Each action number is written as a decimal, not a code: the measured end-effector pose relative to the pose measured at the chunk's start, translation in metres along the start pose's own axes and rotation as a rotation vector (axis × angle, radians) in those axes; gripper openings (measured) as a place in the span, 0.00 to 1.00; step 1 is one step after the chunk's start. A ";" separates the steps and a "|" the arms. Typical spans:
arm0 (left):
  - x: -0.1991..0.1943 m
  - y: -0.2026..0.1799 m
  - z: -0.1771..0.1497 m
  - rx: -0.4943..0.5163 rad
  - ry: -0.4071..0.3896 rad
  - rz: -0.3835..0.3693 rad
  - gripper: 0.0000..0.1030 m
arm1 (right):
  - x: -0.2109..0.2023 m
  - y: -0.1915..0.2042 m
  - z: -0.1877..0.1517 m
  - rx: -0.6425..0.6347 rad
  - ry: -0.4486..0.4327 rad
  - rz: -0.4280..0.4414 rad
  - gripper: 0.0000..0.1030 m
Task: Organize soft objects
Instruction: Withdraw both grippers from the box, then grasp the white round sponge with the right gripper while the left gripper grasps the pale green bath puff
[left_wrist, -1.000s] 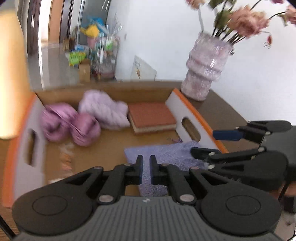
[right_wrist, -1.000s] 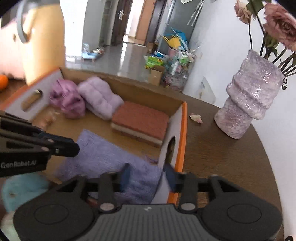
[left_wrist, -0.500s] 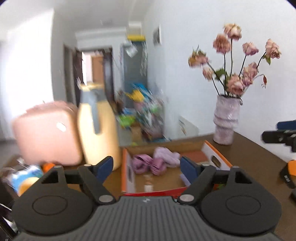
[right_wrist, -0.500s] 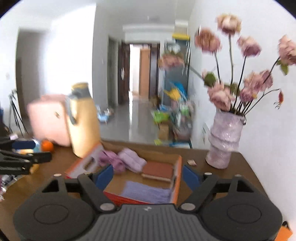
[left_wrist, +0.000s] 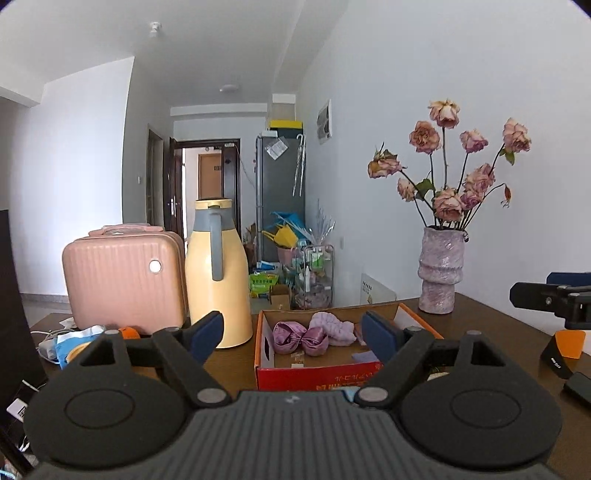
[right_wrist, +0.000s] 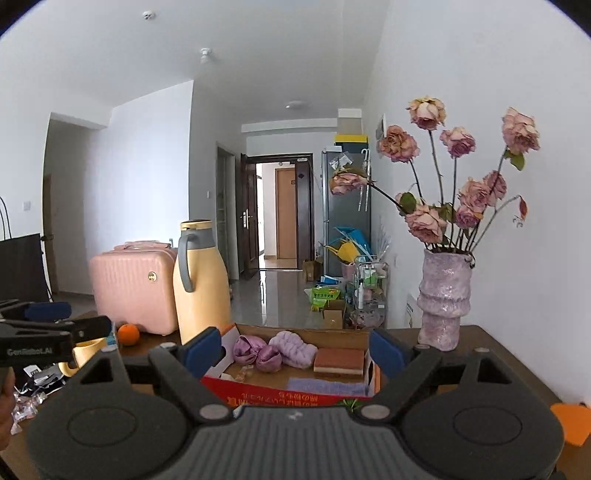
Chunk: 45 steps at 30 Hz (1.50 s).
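Left gripper (left_wrist: 291, 334) spread wide, nothing between the blue pads; right gripper (right_wrist: 295, 347) likewise spread wide and empty. Both hanging just in front of the cardboard box (left_wrist: 317, 376), on the near side of it. Inside the box, toward the back wall: shiny purple scrunchies (left_wrist: 301, 338) at left, fluffy lilac bundle (left_wrist: 332, 326) touching them on the right.

Only from the right wrist: orange-topped sponge (right_wrist: 339, 360) right of the lilac bundle, whole width of the lavender cloth (right_wrist: 327, 387) lying along the box's front wall, and an orange (right_wrist: 128, 334) left of the box beside the yellow jug (right_wrist: 201, 284). From the left wrist, sponge masked by a pad, cloth reduced to a sliver (left_wrist: 364, 356).

Box's front corners covered by gripper bodies in both views. Small pale bits on the box floor too small to identify. Vase (left_wrist: 439, 273) standing behind the box's right end.
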<state>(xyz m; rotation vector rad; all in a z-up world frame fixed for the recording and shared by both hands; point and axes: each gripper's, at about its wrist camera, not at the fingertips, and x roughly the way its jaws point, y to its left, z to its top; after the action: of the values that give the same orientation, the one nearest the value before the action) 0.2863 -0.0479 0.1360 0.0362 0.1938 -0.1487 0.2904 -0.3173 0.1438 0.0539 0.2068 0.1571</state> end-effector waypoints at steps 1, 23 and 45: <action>-0.008 0.000 -0.005 0.003 -0.007 0.004 0.83 | -0.005 0.000 -0.004 0.011 -0.005 0.002 0.84; -0.143 -0.008 -0.147 0.029 0.066 -0.058 0.96 | -0.147 0.059 -0.179 -0.053 0.119 0.049 0.89; 0.050 -0.049 -0.105 0.031 0.197 -0.201 0.96 | -0.024 -0.005 -0.145 0.082 0.199 0.007 0.84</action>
<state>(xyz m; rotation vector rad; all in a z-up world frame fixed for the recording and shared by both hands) 0.3080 -0.0979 0.0220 0.0619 0.3922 -0.3491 0.2376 -0.3202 0.0068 0.1210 0.4115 0.1610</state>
